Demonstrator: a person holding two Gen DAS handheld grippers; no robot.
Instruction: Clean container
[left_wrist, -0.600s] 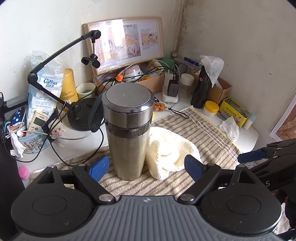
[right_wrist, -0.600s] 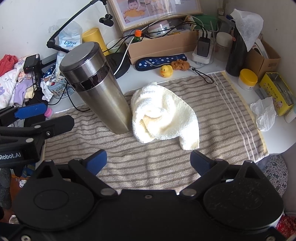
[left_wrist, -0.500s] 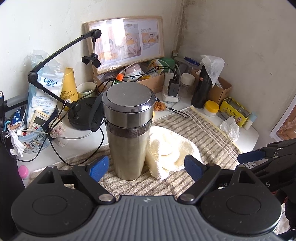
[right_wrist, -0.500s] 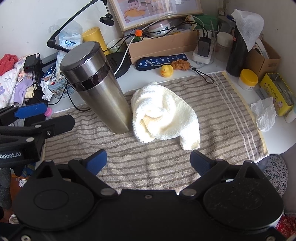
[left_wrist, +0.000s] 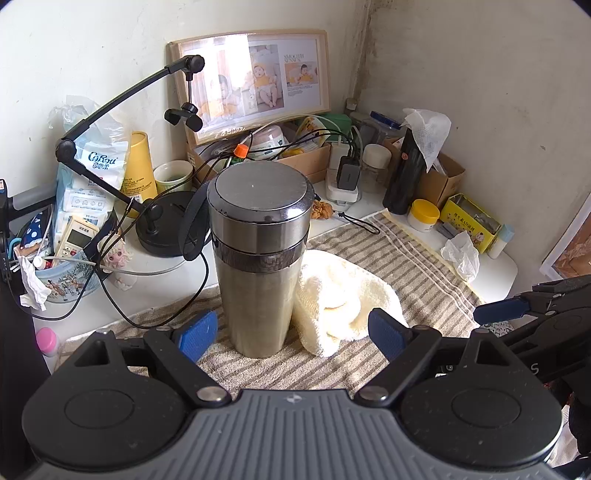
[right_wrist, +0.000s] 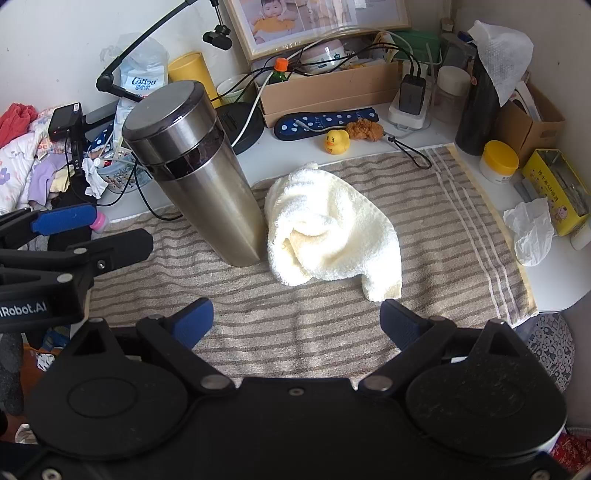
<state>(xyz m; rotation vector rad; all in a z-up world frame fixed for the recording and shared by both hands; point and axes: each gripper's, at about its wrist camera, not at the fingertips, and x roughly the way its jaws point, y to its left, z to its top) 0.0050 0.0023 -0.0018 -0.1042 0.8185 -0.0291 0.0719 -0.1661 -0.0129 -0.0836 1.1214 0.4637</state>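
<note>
A tall steel flask (left_wrist: 258, 254) with its lid on stands upright on a brown striped towel (right_wrist: 424, 206). It also shows in the right wrist view (right_wrist: 199, 173). A crumpled cream cloth (right_wrist: 328, 229) lies against its right side, seen too in the left wrist view (left_wrist: 340, 299). My left gripper (left_wrist: 291, 334) is open and empty, just in front of the flask's base. My right gripper (right_wrist: 297, 321) is open and empty, over the towel in front of the cloth.
Clutter rings the towel: a black lamp base (left_wrist: 166, 229), a cardboard box with cables (right_wrist: 328, 88), a yellow rubber duck (right_wrist: 337, 141), a yellow-lidded jar (right_wrist: 499, 161), a yellow tin (right_wrist: 557, 188), a crumpled tissue (right_wrist: 532, 229). The desk edge is at the right.
</note>
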